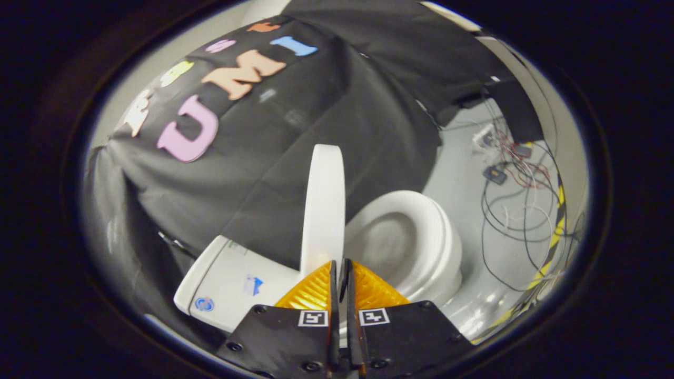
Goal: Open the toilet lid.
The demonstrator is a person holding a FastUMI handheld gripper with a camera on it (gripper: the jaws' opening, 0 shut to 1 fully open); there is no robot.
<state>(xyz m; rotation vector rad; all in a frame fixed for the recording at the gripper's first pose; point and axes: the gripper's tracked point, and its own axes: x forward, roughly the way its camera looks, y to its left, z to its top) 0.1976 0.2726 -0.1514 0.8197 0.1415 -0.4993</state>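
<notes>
The white toilet lid (323,210) stands raised, seen nearly edge-on, rising straight up just beyond my fingertips. Its lower end passes behind my left finger (310,292). My gripper (340,266) is shut, the two fingers pressed close with only a thin slit between them and nothing visibly held. To the right of the lid the white seat (447,237) and the open bowl (389,247) lie exposed. To the left of the lid sits the white tank (226,279), with small stickers on its top.
Black cloth (295,158) hangs right behind the toilet. On the pale floor (463,179) to the right lie loose cables (516,210) and small electronic boards (495,172). Yellow-and-black tape (553,237) runs along the floor's far right side.
</notes>
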